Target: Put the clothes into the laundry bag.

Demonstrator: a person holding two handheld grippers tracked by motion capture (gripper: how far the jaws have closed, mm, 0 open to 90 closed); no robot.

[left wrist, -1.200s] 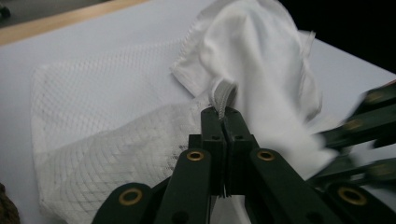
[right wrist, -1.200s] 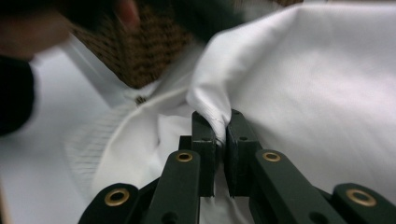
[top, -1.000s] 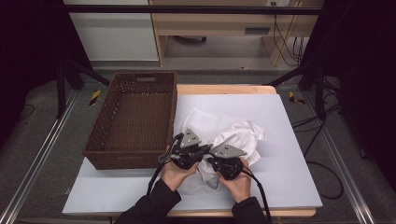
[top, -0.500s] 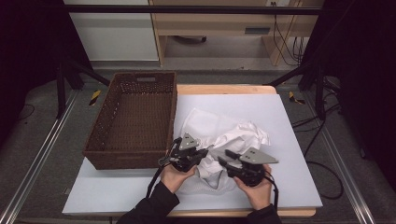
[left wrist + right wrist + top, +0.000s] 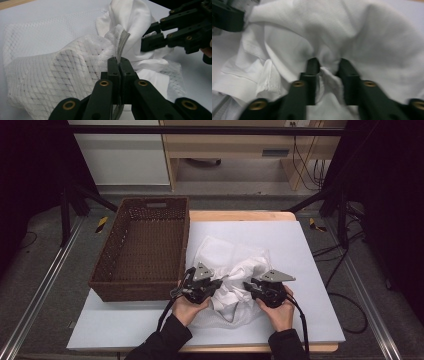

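Gripping mesh bag [image 5: 50, 72] edge, left claw [image 5: 119, 62], beside basket [image 5: 145, 245]

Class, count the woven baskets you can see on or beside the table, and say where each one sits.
1. The dark brown woven rectangular basket sits on the table's left part, left of the white mesh laundry bag.

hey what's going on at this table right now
A person is working a white garment into or out of a white mesh laundry bag on the table. The left gripper is shut on the bag's grey zipper edge. The right gripper has just been closing its jaws on a fold of the garment, which bunches between them. A brown wicker basket stands at the left, with nothing visible inside.
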